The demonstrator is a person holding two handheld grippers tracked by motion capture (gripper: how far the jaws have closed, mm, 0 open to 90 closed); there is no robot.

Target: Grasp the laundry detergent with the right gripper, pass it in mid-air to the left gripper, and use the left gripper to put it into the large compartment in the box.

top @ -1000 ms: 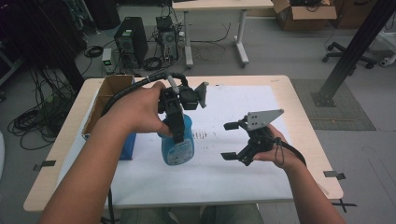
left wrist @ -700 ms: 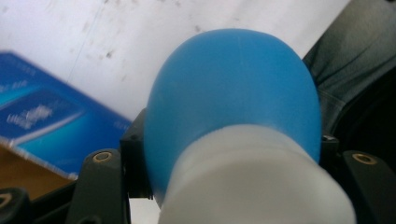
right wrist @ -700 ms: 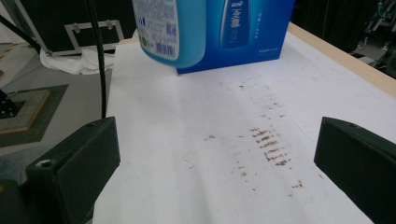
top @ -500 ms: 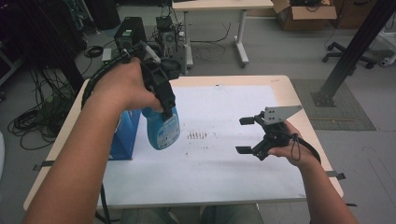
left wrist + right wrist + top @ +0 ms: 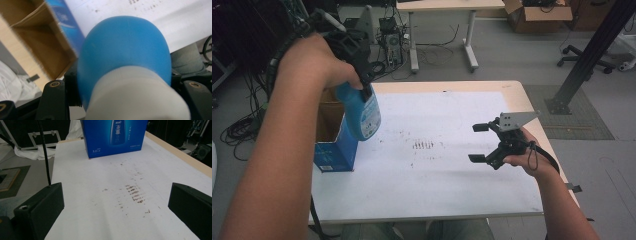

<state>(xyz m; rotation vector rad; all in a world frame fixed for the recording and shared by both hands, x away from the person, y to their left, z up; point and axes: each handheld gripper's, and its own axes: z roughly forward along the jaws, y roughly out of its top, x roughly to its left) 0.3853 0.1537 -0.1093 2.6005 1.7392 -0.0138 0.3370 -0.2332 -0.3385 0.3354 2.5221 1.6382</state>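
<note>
Left gripper [image 5: 362, 87] clamping blue bottle [image 5: 362, 112] (airborne), above open box [image 5: 329, 142]

light: dim, even | shadows: faint | blur: bottle [image 5: 125, 57] close-up soft

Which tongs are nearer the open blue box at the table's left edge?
Left. The left tongs hold the blue bottle just above the blue box, while the right tongs hover open, empty, far across the white sheet.

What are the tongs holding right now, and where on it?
The left tongs are shut on the blue bottle, clamped at its neck just below the white cap, above the open box. The right tongs are open and hold nothing.
</note>
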